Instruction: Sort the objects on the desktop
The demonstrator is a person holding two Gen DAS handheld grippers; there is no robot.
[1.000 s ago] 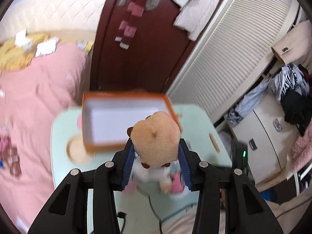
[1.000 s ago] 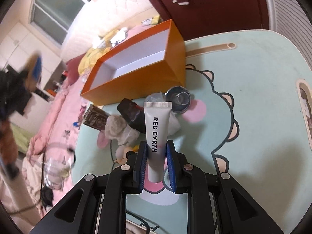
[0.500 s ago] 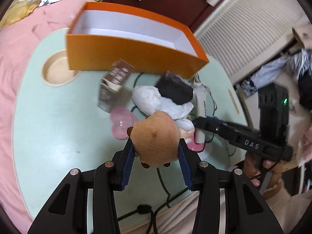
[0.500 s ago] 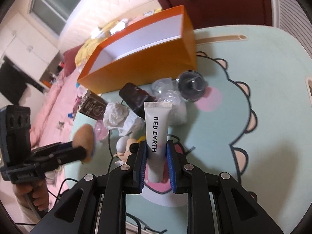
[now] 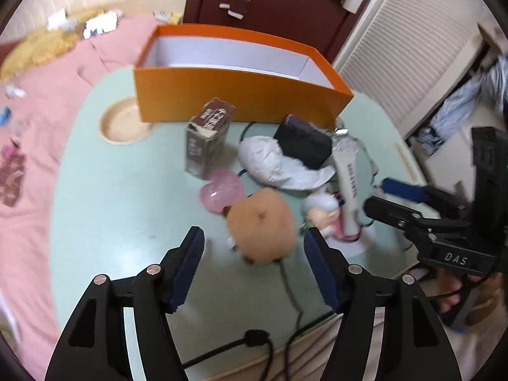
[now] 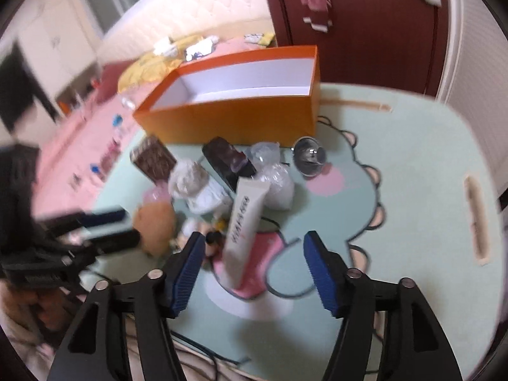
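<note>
Bedroom clutter is surrounding a pale green table (image 5: 111,209), with a pink bed on one side and a dark red door behind. An orange box (image 5: 235,98) is standing at the far edge of the table, and its white inside is looking empty as far as both views are showing.

Everything to be sorted is lying in a loose heap in front of that box: a brown carton (image 5: 208,136), a black pouch (image 5: 303,143), a crumpled white bag (image 5: 273,165), a pink heart (image 5: 220,190), a small doll (image 5: 322,214), and a round silver tin (image 6: 309,157) off to one side.

The left gripper (image 5: 254,258) is opening, its blue pads standing clear of the tan plush toy (image 5: 262,225), which is resting on the table between and just ahead of them, blurred. The right gripper (image 6: 250,265) is opening too, and the white tube (image 6: 244,225) is leaning between its spread jaws with neither pad pressing on it.

Judging from this, the sorting is hardly begun: nothing is showing in the box, and both the toy and the tube are sitting free among the pile, not in any sorted place. Every item in the heap is waiting to be picked up and carried over the orange wall.
</note>
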